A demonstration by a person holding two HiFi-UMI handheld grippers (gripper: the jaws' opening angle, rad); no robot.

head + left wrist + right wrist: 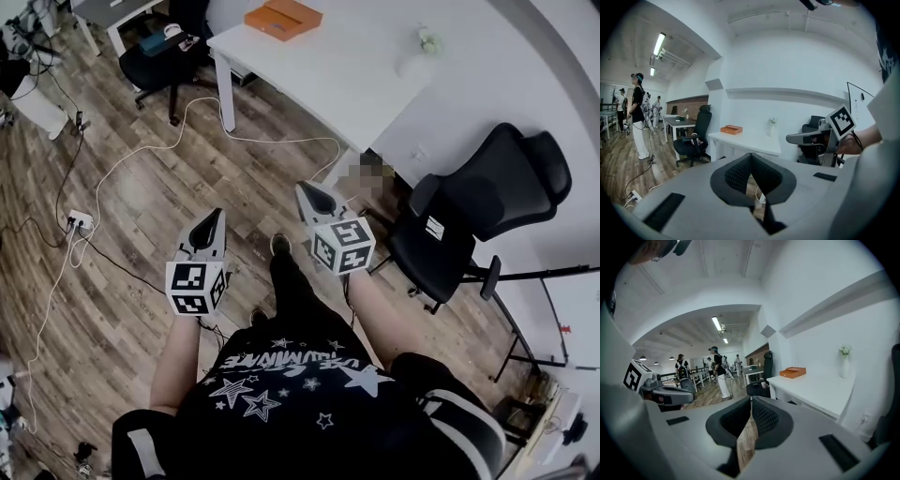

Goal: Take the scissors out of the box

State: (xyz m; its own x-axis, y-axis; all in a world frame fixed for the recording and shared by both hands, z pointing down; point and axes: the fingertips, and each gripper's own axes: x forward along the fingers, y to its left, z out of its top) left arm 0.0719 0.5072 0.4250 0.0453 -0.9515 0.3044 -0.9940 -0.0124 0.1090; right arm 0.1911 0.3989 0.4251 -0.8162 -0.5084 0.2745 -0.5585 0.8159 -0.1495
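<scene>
Right, both tongs are up in front of the person, pointing toward 12 o'clock over the wooden floor (pixel 112 309). Left tongs (pixel 218 217): tips pressed together, nothing between them. Right tongs (pixel 301 187): same story, pinched tight and empty, with only a sliver of floor showing below the pads in its own view. The two sit side by side, slightly apart, marker cubes facing up.

Up at 12 o'clock in the head view lies the orange box (pixel 283 17), flat on the white desk (pixel 328 75) near its far left corner, well apart from both tongs. The scissors cannot be seen from here, as no view looks inside the box. A little vase of flowers (pixel 427 39) stands on the desk at 1 o'clock. A black office chair (pixel 487 197) sits at 3 o'clock by the wall, and another black chair (pixel 164 52) sits at 11 o'clock. A white cable (pixel 141 150) loops across the floor to a power strip (pixel 80 222) at 9 o'clock. Other people stand far off in both gripper views.
</scene>
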